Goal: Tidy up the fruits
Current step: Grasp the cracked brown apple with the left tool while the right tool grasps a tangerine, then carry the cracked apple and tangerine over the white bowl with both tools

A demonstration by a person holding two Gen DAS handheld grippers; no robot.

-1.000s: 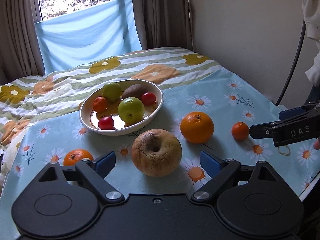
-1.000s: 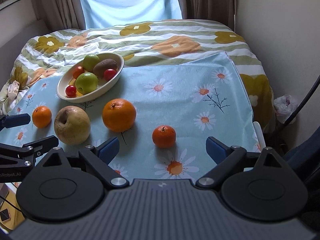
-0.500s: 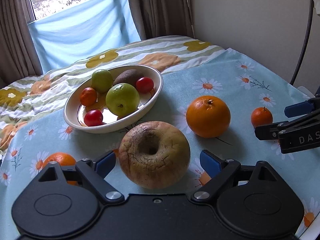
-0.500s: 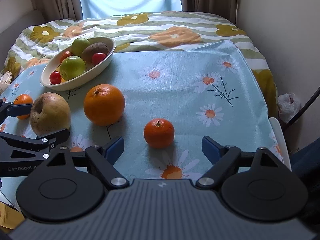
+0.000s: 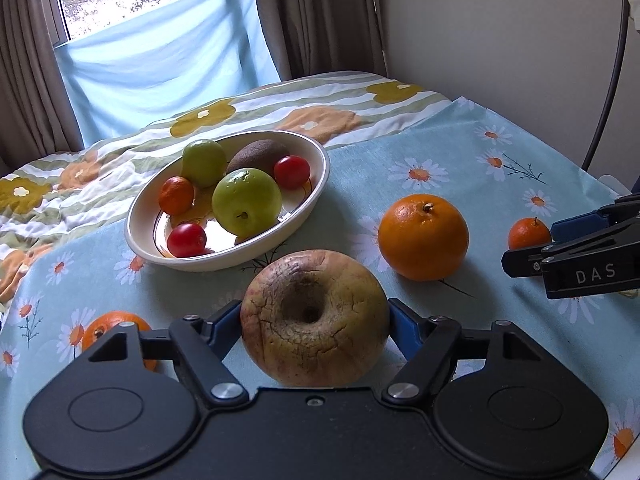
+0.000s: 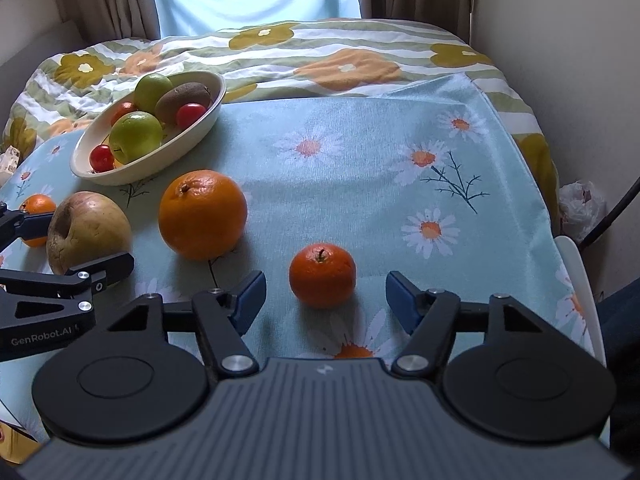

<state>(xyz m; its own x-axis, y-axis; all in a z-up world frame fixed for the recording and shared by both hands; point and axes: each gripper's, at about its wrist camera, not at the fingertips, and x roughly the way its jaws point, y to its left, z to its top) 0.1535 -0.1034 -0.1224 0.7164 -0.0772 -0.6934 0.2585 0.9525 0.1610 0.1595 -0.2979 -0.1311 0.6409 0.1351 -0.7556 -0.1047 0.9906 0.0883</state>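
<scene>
Fruit lies scattered on a daisy-print cloth (image 6: 360, 152) spread over a bed, with a cream oval bowl (image 5: 280, 240) as the anchor of the scene. Inside the bowl sit two green apples, a brown kiwi, two small red tomatoes and a small orange fruit.

Just in front of the bowl, on the near side, a wrinkled yellowish apple (image 5: 314, 320) rests on the cloth, stem hollow facing the left wrist camera. The left claw (image 5: 314, 326) has just been closing around it: its blue pads (image 5: 404, 330) sit against both flanks of the apple, pinching it. The apple is on the cloth, not lifted as far as the pictures show.

To the right of the bowl and a little nearer lies a large orange (image 5: 423, 237), apart from the apple and untouched. Farther right of the bowl, beyond that orange, a small mandarin (image 6: 322, 275) sits on the cloth. The right claw (image 6: 325, 300) has also been narrowing its jaws, yet they stand spread, one blue pad on each side of the mandarin with visible gaps; the fruit sits slightly ahead of the pads, between them and not touched.

A second small mandarin (image 5: 116, 330) lies left of the bowl's near end, just beside the left claw's left finger and partly hidden by it.
</scene>
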